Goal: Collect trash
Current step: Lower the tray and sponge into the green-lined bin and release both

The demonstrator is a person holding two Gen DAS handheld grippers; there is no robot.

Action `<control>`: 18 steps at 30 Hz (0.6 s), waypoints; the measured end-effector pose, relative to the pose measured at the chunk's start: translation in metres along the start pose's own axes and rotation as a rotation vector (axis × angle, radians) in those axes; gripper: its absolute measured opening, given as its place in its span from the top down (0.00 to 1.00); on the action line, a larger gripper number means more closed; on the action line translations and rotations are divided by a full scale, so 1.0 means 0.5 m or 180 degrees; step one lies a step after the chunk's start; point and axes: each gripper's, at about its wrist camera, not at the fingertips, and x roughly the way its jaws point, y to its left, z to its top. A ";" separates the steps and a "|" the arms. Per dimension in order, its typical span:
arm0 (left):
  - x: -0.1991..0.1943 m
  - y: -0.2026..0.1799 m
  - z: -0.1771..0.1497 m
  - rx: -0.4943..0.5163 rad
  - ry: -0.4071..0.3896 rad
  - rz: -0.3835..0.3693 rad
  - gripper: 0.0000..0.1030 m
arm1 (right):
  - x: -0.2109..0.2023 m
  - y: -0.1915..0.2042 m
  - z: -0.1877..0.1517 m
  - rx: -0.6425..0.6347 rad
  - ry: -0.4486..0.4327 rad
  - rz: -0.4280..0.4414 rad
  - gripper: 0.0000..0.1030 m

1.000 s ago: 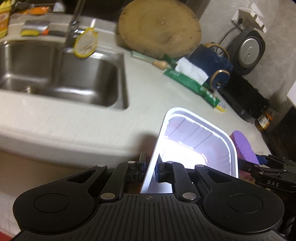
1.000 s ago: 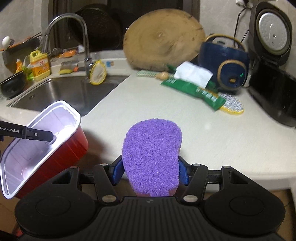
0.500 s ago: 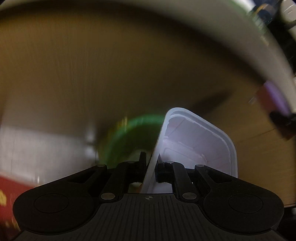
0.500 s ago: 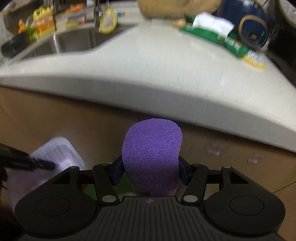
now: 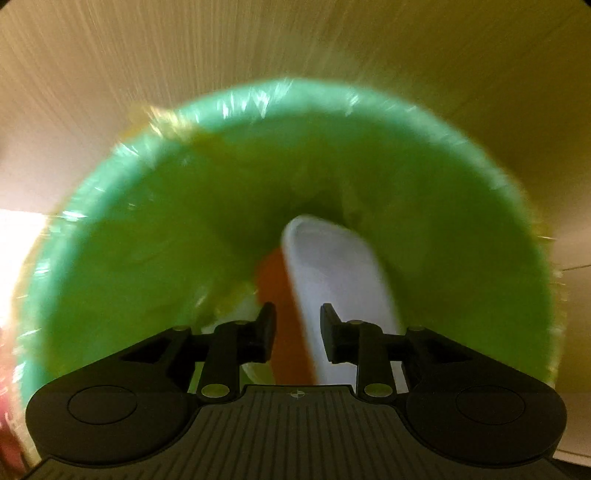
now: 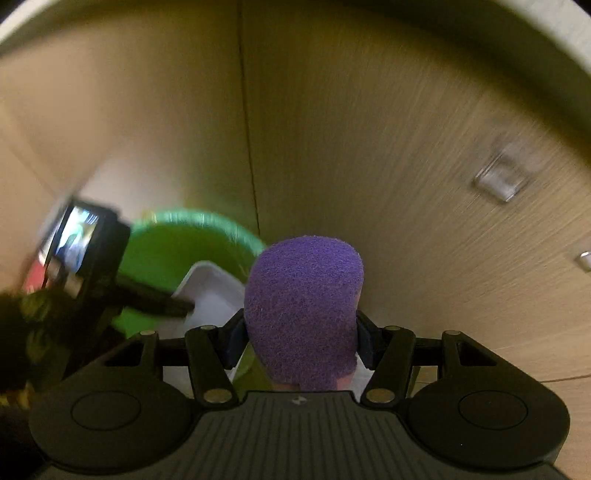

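The left gripper (image 5: 297, 328) points down into the green-lined bin (image 5: 147, 236); its jaws are opening, and the red-and-white tray (image 5: 332, 273) sits between and beyond them, pads clear of it. The right gripper (image 6: 301, 338) is clamped on the purple sponge (image 6: 303, 306), beside the bin (image 6: 162, 251), facing the wooden cabinet door (image 6: 406, 147).

Wood-grain cabinet doors (image 6: 369, 147) fill the view, tan and dimly lit. A dark vertical seam (image 6: 248, 122) divides two of them. Right of that seam sits a small pale handle (image 6: 499, 180), blurred, perhaps metal. Above the doors curves a pale counter edge (image 6: 554, 22).
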 end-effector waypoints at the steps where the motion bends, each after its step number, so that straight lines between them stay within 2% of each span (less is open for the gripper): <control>1: 0.007 0.007 0.000 -0.0042 0.0033 -0.0024 0.71 | 0.012 0.003 -0.009 -0.0033 0.0057 0.0029 0.44; 5: -0.019 0.043 -0.002 -0.0190 0.0084 -0.0240 0.71 | 0.061 0.024 -0.018 -0.0007 0.0282 0.0313 0.43; 9: -0.142 0.088 -0.022 -0.0505 -0.0192 -0.0637 0.71 | 0.131 0.086 -0.006 -0.0064 0.0448 0.0593 0.43; 12: -0.238 0.127 -0.056 -0.0645 -0.0466 -0.0729 0.71 | 0.208 0.154 0.001 -0.0239 0.0518 0.0731 0.43; 14: -0.279 0.151 -0.068 -0.0720 -0.0600 -0.0699 0.71 | 0.282 0.204 0.009 -0.0374 0.0602 0.0728 0.43; 18: -0.320 0.213 -0.118 -0.0921 -0.0771 -0.0579 0.72 | 0.453 0.291 0.000 -0.0666 0.0819 0.0414 0.43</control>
